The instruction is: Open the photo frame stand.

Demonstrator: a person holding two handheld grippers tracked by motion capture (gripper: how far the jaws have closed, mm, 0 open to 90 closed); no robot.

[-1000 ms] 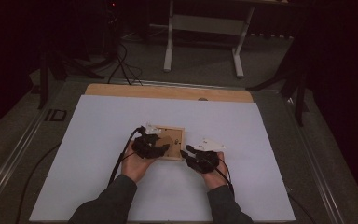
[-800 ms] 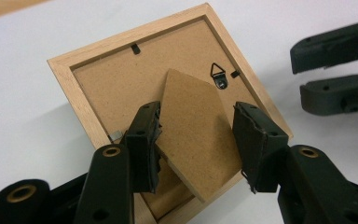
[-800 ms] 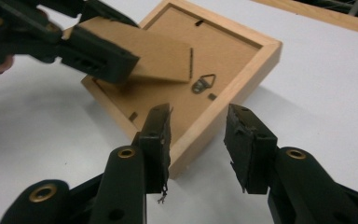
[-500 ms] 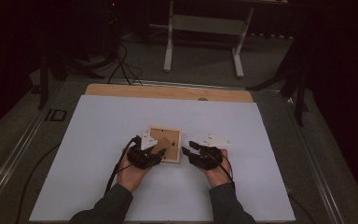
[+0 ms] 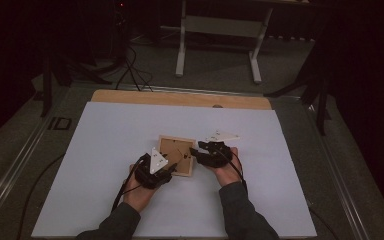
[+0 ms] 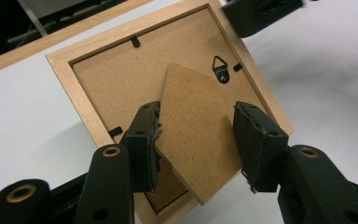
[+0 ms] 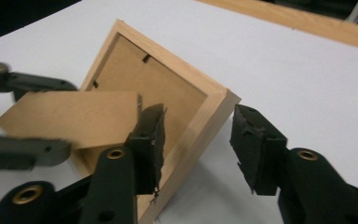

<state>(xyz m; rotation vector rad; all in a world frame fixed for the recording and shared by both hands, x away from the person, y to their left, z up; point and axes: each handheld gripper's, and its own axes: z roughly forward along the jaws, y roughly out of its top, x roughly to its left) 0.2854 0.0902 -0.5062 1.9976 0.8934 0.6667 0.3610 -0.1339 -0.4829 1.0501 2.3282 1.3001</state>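
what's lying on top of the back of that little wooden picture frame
A brown fibreboard easel stand lies on the face-down light wooden picture frame's backing board, between the left gripper's open jaws. A black metal hanging loop and black retaining tabs also show. The frame's front is hidden against the white table.

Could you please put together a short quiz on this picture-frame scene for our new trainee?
1. True or false: the picture frame lies with its back facing up on the white table cover.
2. What is raised between the jaws of the left gripper: A) a sheet of glass, B) the frame's cardboard stand, C) a photo?
3. Which part of the frame stands between the jaws of the right gripper?

Key
1. True; the backing board and hanger face up.
2. B.
3. A wooden corner; the jaws have just been opening and do not press on it.
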